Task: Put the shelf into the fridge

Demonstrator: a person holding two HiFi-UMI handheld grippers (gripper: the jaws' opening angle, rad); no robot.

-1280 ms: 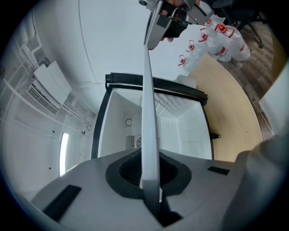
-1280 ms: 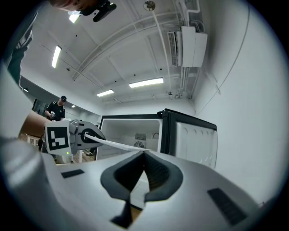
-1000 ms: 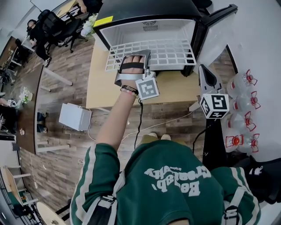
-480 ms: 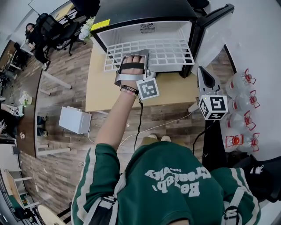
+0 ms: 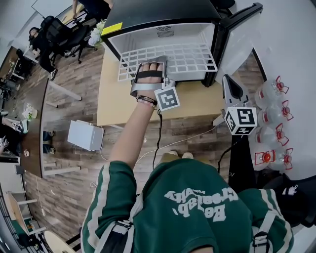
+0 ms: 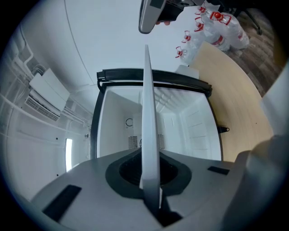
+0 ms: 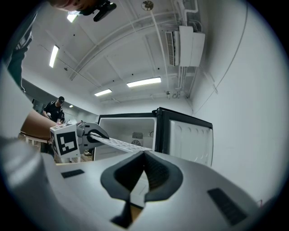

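my left gripper (image 5: pixel 152 64) jaws pinch the white wire-grid shelf (image 5: pixel 173 59), partly inside the black white-lined fridge (image 5: pixel 163 12) top centre; right gripper (image 7: pixel 143 158) jaws closed, empty; sliding it home remains

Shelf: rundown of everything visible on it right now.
The shelf is a flat white rectangular grid of small rectangular cells; it looks like plastic or coated wire. It lies roughly level. The left gripper is shut on its near edge, left of centre, and in the left gripper view it shows edge-on. Its far part reaches into the open fridge, and its near part overhangs the wooden table. Nothing else touches it.
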